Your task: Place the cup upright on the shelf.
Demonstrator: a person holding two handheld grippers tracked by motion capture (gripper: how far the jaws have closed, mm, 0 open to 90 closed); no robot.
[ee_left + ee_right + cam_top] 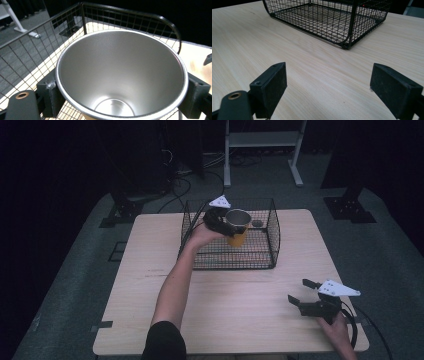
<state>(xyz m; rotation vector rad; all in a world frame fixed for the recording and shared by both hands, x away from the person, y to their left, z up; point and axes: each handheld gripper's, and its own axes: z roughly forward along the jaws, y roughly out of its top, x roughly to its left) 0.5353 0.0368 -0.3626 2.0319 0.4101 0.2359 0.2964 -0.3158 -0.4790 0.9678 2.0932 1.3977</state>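
Observation:
A yellow cup (238, 227) with a steel inside hangs over the black wire basket (272, 227), held upright above its floor. My left gripper (226, 224) is shut on the cup from its left side. In the left gripper view the cup's steel interior (120, 75) sits between the two black pads (48, 93), with the basket wall (37, 47) behind it. My right gripper (304, 291) rests low at the table's front right, open, nothing between its fingers. In the right gripper view the basket (347, 32) stands ahead of its wide-apart jaws.
The wooden table (225, 300) has bare room across its front and left. A small dark round thing (257, 223) lies at the basket's back right. A metal stand (262, 150) and cables are on the floor beyond the table.

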